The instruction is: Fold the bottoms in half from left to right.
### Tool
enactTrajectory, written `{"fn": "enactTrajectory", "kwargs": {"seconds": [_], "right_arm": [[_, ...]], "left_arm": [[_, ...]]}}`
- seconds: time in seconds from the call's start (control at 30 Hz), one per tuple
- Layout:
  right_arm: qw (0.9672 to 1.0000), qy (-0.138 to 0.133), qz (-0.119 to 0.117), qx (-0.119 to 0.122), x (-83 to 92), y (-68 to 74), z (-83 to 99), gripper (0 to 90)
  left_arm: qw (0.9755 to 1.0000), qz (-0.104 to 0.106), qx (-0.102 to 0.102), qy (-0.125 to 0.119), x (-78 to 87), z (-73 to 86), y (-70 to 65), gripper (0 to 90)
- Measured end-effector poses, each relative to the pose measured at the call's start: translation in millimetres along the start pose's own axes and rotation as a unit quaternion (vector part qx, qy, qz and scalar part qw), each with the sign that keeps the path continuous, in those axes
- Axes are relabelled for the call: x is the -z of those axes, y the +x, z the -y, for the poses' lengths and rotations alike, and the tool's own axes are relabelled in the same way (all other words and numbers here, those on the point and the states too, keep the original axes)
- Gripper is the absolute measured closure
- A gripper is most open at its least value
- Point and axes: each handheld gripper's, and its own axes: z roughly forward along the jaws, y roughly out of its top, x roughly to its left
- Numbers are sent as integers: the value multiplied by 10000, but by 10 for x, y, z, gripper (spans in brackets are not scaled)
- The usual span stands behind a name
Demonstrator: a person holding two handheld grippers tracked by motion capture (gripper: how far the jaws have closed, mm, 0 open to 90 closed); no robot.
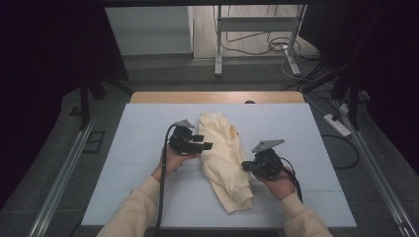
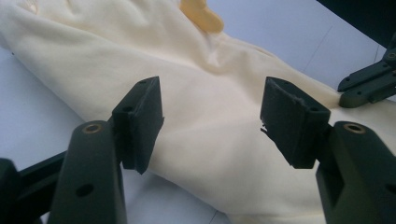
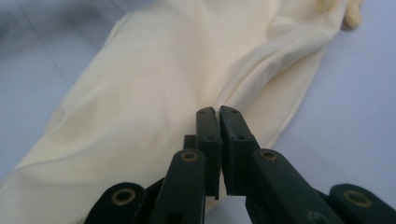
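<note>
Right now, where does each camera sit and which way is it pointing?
High view: above the table's near side, looking forward and down; forearms, left tongs, right tongs.
Left gripper view: on the left tongs, open, facing the cream folded cloth garment.
Right gripper view: on the right tongs, shut at the garment's edge.
All share the garment.

Cream long sleeves cover both forearms. Each hand carries a black two-jaw claw, the left claw (image 1: 202,142) and the right claw (image 1: 245,167), each topped by a grey three-cornered plate, with brass-ringed screw holes and a trailing black cable.
</note>
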Motion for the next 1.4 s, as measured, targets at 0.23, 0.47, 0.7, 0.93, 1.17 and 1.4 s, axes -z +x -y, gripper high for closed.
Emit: {"fn": "enactTrajectory", "kwargs": {"seconds": [0.23, 0.47, 0.7, 0.93, 1.17, 1.4], "right_arm": [[9996, 272, 72, 26, -98, -43, 104, 861], [9989, 408, 210, 115, -191, -41, 159, 810], [9991, -111, 400, 24, -7, -18, 64, 576], [9979, -517, 4, 396, 161, 242, -97, 553], [9948, -491, -466, 766, 102, 569, -173, 550], [9918, -265, -789, 971, -24, 792, -168, 550]], "left_arm": [[10000, -7, -17, 17, 4, 3, -4, 379], [10000, -17, -17, 14, 5, 11, 0, 376], [10000, -30, -17, -2, 9, 10, 1, 375], [10000, -39, -3, -14, 17, 13, 7, 375], [10000, -36, -7, -4, 20, 15, 13, 375], [10000, -49, -11, -9, 28, 18, 15, 374]]}}
